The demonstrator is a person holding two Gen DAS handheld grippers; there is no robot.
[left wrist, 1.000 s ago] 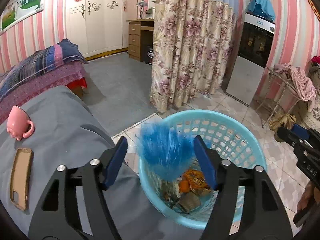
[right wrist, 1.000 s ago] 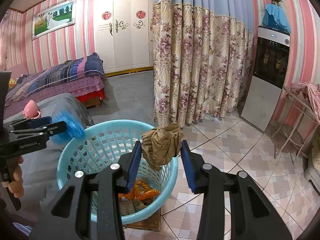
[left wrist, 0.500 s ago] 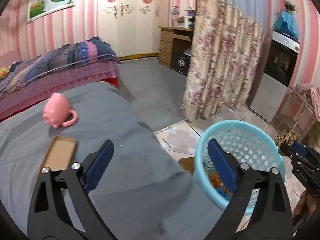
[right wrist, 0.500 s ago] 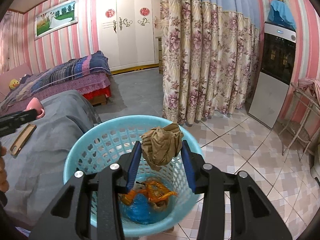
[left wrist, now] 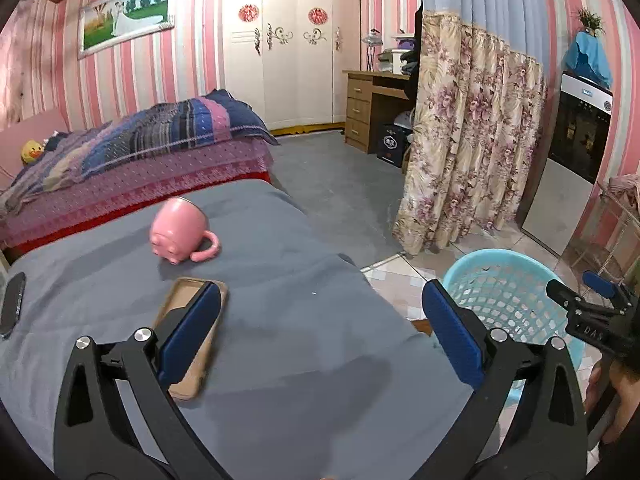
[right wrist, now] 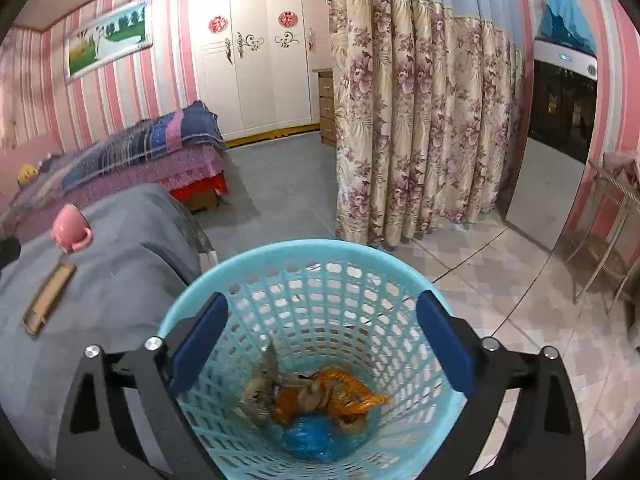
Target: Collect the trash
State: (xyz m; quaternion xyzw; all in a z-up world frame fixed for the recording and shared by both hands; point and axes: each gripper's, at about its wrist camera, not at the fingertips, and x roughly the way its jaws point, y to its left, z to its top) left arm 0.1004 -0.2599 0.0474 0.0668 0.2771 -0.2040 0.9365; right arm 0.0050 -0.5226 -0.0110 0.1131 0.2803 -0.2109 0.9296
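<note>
Left gripper (left wrist: pixel 320 332): jaws spread wide, nothing between them, lower centre of the left wrist view, over the grey-covered table (left wrist: pixel 280 360). On that cover: a pink mug (left wrist: pixel 182 236) lying on its side at centre left, a tan phone case (left wrist: pixel 192 336) just below it and partly behind the left finger, and a dark phone (left wrist: pixel 12 304) at the far left edge.

Right gripper (right wrist: pixel 320 344): jaws also spread wide and empty, lower centre of the right wrist view, directly above the light blue basket (right wrist: pixel 320 252).

Trash lies at the bottom of the basket: a crumpled brown piece (right wrist: pixel 260 392) on the left, blurred; an orange wrapper (right wrist: pixel 340 396) in the middle; a blue bag (right wrist: pixel 308 436) lowest in frame. All three touch.

In the left wrist view the basket (left wrist: pixel 500 264) sits lower right, on the tiled floor just beside the table edge, with the right gripper (left wrist: pixel 588 304) at its right rim. Floral curtain (right wrist: pixel 420 120) in the upper centre of the right wrist view.
</note>
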